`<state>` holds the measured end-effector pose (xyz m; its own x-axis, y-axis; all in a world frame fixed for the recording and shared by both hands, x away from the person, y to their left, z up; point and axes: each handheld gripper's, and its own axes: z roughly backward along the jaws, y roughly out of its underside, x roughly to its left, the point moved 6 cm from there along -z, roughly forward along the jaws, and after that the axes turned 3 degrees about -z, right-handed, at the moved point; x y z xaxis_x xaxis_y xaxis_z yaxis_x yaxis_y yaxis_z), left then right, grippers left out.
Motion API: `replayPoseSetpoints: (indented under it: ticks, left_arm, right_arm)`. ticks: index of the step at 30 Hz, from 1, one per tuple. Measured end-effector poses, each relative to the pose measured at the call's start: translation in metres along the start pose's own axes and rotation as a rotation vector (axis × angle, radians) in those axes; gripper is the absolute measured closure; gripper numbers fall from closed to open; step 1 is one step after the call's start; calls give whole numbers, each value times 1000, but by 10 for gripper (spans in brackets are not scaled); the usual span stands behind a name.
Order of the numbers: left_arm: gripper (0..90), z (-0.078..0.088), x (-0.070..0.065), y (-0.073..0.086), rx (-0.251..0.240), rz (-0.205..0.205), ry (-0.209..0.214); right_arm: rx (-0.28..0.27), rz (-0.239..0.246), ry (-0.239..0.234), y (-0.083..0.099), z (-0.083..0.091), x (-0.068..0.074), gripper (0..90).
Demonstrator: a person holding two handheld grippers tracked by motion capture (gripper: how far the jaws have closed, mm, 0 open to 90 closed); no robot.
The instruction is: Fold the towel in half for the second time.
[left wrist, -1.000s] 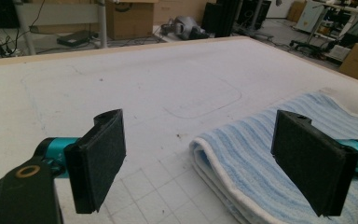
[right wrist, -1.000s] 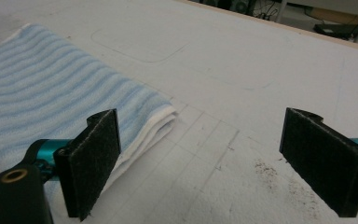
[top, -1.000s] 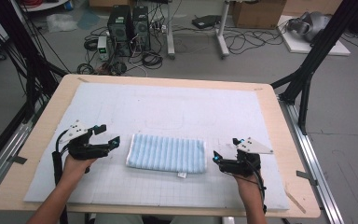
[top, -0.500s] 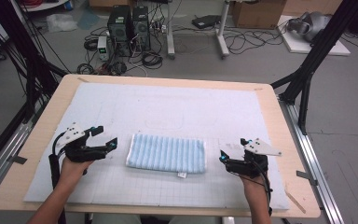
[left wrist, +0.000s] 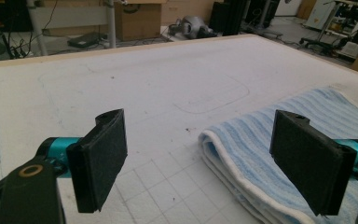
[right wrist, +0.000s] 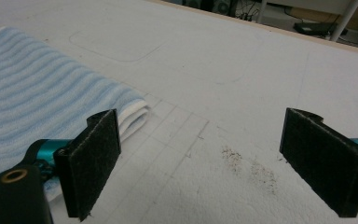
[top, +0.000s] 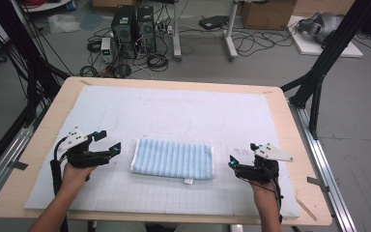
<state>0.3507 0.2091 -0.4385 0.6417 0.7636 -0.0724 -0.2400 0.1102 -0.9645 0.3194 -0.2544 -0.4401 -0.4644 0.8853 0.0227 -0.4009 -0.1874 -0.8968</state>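
A folded blue-and-white striped towel [top: 173,158] lies flat on the white mat [top: 183,113], a small tag at its front edge. My left gripper [top: 107,141] hovers just left of the towel, open, with nothing between its pads. Seen from the left gripper view, the towel's folded corner [left wrist: 242,154] lies ahead and to the right of the left gripper [left wrist: 205,172]. My right gripper [top: 241,155] stands off the towel's right end, also open and holding nothing. From the right gripper view, the towel [right wrist: 42,102] sits at left beside the right gripper [right wrist: 205,163].
The mat covers a wooden table [top: 290,125] and carries faint drawn outlines [top: 174,125] behind the towel. A dark smudge [right wrist: 247,165] marks the mat near the right gripper. Computer towers [top: 133,26], cables and boxes stand on the floor beyond the far edge.
Both grippers have drawn back from the towel's ends, the left one leftward and the right one rightward. The towel lies as before.
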Motion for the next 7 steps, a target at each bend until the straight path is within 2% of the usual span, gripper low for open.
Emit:
replayPoseSetpoints:
  ticks: [7]
  left_arm:
    - [193, -2, 0, 0, 0, -2, 5]
  right_arm:
    - [-2, -7, 5, 1, 1, -2, 117]
